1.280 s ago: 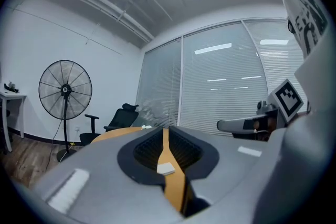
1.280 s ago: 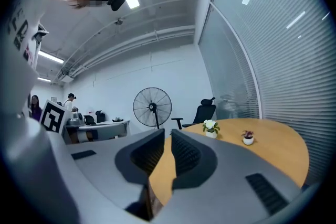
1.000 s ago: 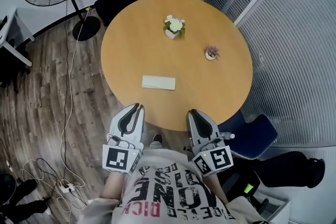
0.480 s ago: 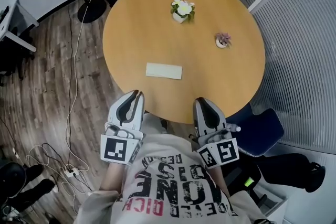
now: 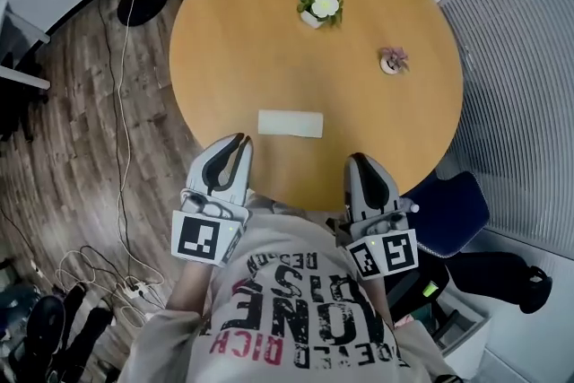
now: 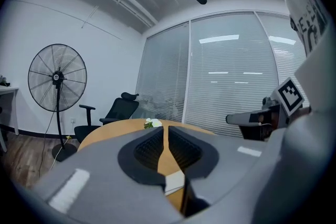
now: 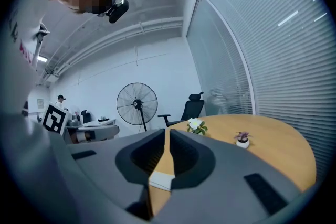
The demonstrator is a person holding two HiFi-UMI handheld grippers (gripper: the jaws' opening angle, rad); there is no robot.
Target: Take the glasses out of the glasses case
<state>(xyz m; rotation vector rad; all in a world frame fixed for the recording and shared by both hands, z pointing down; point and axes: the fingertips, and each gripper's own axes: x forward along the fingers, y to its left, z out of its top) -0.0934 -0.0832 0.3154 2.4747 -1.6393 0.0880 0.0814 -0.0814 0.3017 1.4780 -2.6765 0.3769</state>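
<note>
The case lies flat and closed, as far as I can tell, near my edge of the round worktop, with no glasses in sight, so I judge the task hardly begun. My left tool hangs over the rim just beside the case's near left corner, not touching it. Its jaws are narrow, have just been closing a little, and hold nothing. My right tool is pressed together and empty, near the rim and further from the case. Left to do: reach the case, open it and lift out the glasses. Two small plants stand well beyond.
</note>
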